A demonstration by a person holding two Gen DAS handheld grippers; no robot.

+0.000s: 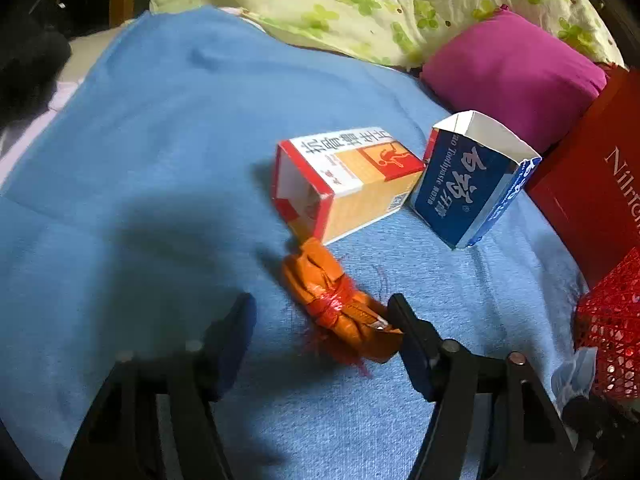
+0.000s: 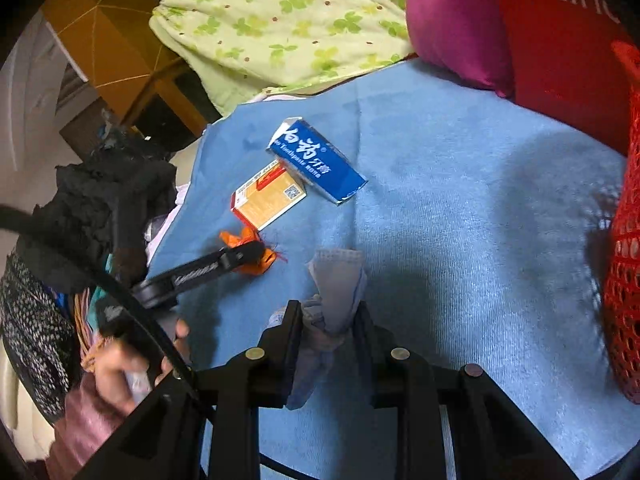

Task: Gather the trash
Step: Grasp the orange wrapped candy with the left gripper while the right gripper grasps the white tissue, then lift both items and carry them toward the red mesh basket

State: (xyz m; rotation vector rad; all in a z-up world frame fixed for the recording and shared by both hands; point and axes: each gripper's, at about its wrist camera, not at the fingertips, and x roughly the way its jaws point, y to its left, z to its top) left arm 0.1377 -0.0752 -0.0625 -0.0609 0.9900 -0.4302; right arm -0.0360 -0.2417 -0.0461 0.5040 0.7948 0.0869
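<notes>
A crumpled orange wrapper [image 1: 320, 276] tied with red string lies on the blue blanket [image 1: 160, 140]. My left gripper [image 1: 322, 300] stands open around it; the right finger touches the wrapper and the left finger is apart from it. In the right wrist view one left finger [image 2: 224, 262] reaches over the same wrapper [image 2: 266, 262]. My right gripper [image 2: 327, 308] is shut on a crumpled pale blue-grey wipe [image 2: 340, 280], held just above the blanket. A red-and-yellow box [image 1: 352, 188] and a blue toothpaste box [image 1: 468, 188], both open-ended, lie beyond the wrapper.
A red mesh basket [image 2: 628, 240] stands at the right edge, with a red paper bag [image 1: 592, 184] and a magenta pillow [image 1: 512, 72] behind it. A green clover quilt [image 1: 360, 0] lies at the back. A person's hand [image 2: 120, 364] and dark clothes are at the left.
</notes>
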